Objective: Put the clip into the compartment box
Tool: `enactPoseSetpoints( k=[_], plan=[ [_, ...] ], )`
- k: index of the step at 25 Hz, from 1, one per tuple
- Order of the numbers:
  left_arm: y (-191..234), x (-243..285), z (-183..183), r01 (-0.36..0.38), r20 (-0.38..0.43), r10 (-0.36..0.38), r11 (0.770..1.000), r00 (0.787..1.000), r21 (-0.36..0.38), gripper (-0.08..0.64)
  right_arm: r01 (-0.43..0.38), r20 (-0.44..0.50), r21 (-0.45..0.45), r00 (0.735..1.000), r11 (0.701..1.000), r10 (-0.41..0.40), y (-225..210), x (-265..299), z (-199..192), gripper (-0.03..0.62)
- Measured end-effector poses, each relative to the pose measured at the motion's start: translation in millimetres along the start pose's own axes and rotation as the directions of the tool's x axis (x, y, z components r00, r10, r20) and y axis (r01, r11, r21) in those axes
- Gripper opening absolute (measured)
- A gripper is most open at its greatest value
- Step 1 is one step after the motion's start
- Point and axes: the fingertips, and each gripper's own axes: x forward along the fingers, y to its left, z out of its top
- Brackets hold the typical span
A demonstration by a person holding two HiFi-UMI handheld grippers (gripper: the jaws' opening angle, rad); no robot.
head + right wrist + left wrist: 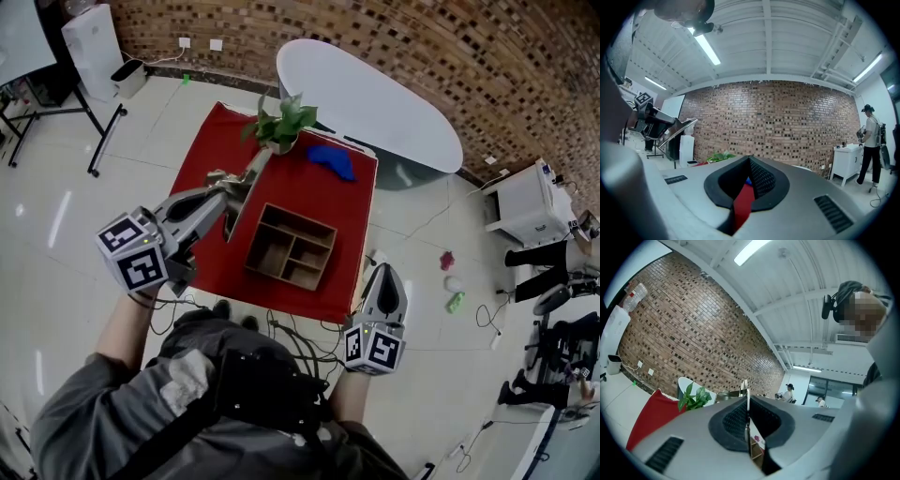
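In the head view my left gripper [223, 194] hangs above the left part of the red cloth [206, 159], shut on a long metal clip [246, 175] that juts toward the potted plant [281, 124]. The left gripper view shows the clip's thin edge [746, 386] pinched between the closed pads [736, 416]. The wooden compartment box [254, 252] sits on the cloth just right of that gripper, its cells empty. My right gripper [384, 274] stays off the cloth's right front corner, shut and holding nothing [750, 160]. From the right gripper view the clip [678, 128] is seen at far left.
A blue object [333, 161] lies at the cloth's far right. A white oval table [375, 103] stands behind it. To the right stand a white cabinet [527, 202] and small toys [452, 281] on the floor. Cables [291, 337] trail near the person's feet.
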Motion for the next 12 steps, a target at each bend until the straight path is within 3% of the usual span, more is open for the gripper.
enactPoseSetpoints(
  k=[4,12],
  plan=[
    [-9.7,8.4,-21.3,0.03,-0.017,-0.03,1.0,0.999,0.002,0.017,0.005,-0.001,0.004,1.0,1.0,-0.005,-2.3,-6.7,-2.9,0.018],
    [-10.1,44.0,-102.0,0.047,-0.074,-0.04,0.994,0.996,0.103,0.017,0.032,-0.025,0.005,0.999,0.999,-0.032,-17.7,-18.0,-12.4,0.018]
  ],
)
